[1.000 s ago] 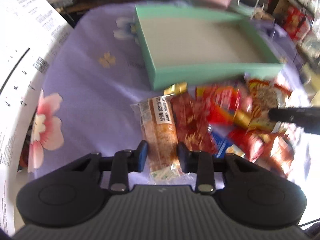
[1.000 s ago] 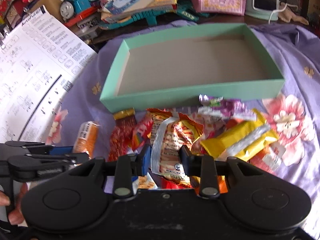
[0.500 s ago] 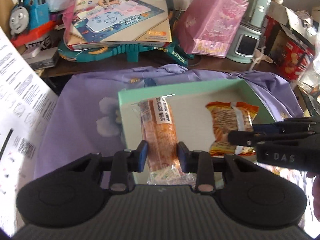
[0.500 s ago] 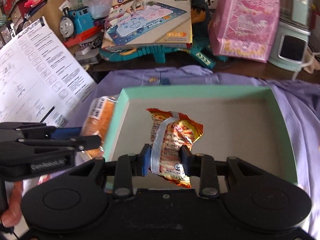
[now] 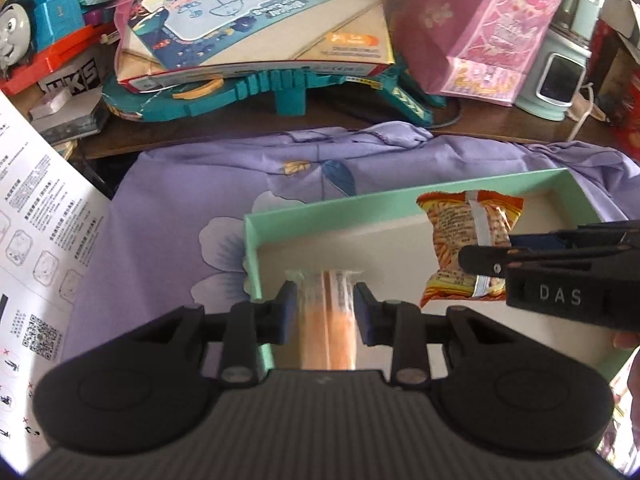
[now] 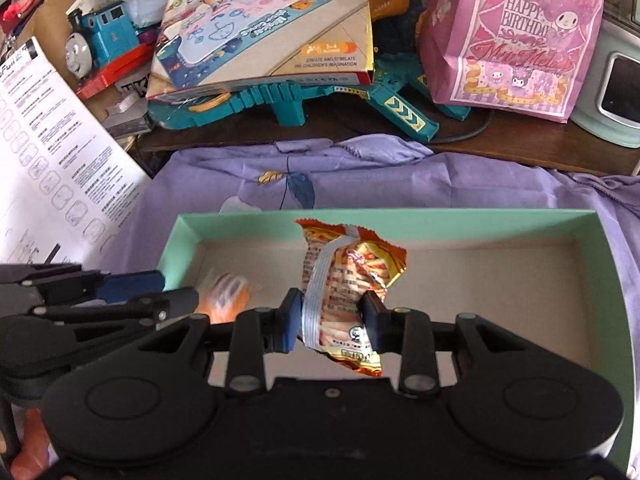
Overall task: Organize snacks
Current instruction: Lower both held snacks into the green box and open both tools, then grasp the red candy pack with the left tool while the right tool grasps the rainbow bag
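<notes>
A mint green box lies on the purple flowered cloth. My left gripper hangs over the box's left end. Its jaws are opening, and a clear-wrapped orange bar slips down between them, blurred. In the right wrist view that bar is a blur inside the box beside the left gripper. My right gripper holds an orange crinkly snack packet upright over the box floor. Its jaws are opening, with the pads still on the packet. The left wrist view shows this packet by the right gripper.
Behind the cloth a dark shelf carries a blue toy train, a play-mat box on teal track, a pink birthday bag and a pale green appliance. A white instruction sheet leans at the left.
Both grippers carried their packets from the snack pile forward over the green box. The left jaws have let the orange bar slide down. The right packet sits as before between its pads.
</notes>
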{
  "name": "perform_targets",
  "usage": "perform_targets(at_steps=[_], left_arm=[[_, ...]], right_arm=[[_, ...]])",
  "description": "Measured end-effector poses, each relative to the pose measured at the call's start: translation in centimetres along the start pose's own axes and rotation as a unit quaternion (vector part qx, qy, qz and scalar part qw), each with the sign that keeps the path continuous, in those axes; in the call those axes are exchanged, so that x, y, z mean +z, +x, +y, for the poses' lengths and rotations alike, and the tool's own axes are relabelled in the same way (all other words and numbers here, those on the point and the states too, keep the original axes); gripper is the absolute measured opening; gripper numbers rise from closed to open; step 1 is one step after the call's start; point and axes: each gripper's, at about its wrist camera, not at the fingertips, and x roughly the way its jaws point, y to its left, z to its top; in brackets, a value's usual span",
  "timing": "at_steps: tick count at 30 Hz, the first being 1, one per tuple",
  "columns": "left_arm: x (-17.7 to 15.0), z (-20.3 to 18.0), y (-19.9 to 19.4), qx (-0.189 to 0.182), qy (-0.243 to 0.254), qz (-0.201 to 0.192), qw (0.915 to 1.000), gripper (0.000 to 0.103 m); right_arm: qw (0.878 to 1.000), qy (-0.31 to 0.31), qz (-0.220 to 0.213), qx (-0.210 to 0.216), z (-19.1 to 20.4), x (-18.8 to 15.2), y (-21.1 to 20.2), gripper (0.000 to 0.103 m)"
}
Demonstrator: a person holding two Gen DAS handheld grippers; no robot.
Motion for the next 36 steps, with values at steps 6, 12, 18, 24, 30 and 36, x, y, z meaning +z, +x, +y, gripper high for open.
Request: perform_targets(at_steps=[6, 12, 18, 24, 30, 36], left_arm=[[-0.3, 0.2, -1.2, 0.03, -0.006, -0.029, 0.9991, 0.092], [-1.1, -0.5, -3.0, 0.025, 0.002, -0.029, 0.9993, 0.101], [-3.2, -1.0, -6.0, 0.017, 0.007, -0.028, 0.9995, 0.103], [-6.8, -2.2, -8.7, 0.005, 0.025, -0.017, 0.9995, 0.103], [-11.4, -3.2, -10.3, -0.005, 0.041, 0.001, 0.9991, 0.103], [-15.9, -3.7, -10.5, -0.008, 0.061, 0.028, 0.9977, 0.103]], right_arm=[[0.999, 0.014, -0.052, 0.007, -0.4, 0.1, -2.0, 0.103], [0.998, 0.022, -0.058, 0.007, -0.4, -0.9, -4.5, 0.103], [0.998, 0.002, -0.068, -0.013, 0.3, -3.3, -8.0, 0.103], [0.999, -0.001, -0.041, -0.013, 1.4, -6.5, -11.2, 0.103], [1.0, 0.004, -0.025, -0.012, 2.3, -10.3, -13.8, 0.103], [0.999, 0.037, 0.012, 0.001, 2.3, -14.5, -14.2, 0.083]])
